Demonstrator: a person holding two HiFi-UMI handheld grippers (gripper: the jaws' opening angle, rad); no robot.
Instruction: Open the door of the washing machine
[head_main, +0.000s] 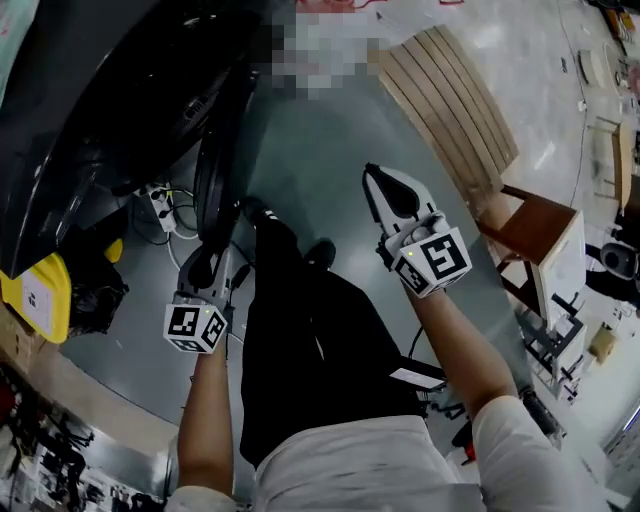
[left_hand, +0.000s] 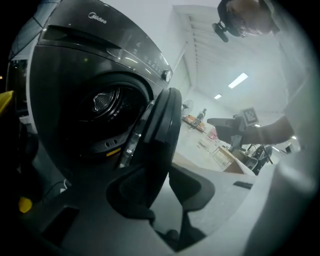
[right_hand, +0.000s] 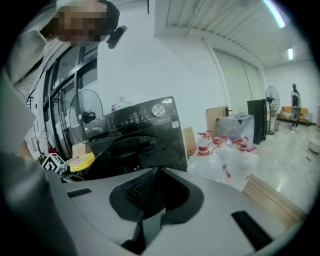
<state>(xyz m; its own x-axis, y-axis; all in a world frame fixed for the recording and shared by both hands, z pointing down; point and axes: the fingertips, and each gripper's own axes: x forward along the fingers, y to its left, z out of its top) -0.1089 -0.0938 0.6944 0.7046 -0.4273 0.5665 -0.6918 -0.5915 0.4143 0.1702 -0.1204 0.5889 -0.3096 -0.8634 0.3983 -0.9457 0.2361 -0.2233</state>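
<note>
left gripper view: the dark washing machine (left_hand: 75, 90) fills the left. its round door (left_hand: 162, 125) stands swung out, edge-on, at the mouth of the left tongs (left_hand: 161, 187), which are apart and not clamped on it. the right tongs (right_hand: 156, 195) are closed together, empty, well away from the door.

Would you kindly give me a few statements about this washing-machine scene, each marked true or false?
1. The door of the washing machine stands open. True.
2. The right tongs grip the door. False: they are shut on nothing and held away from the machine.
3. The left tongs have their jaws apart, close to the door's rim. True.
4. The water jugs beside the machine have blue caps. False: their caps are red.
</note>
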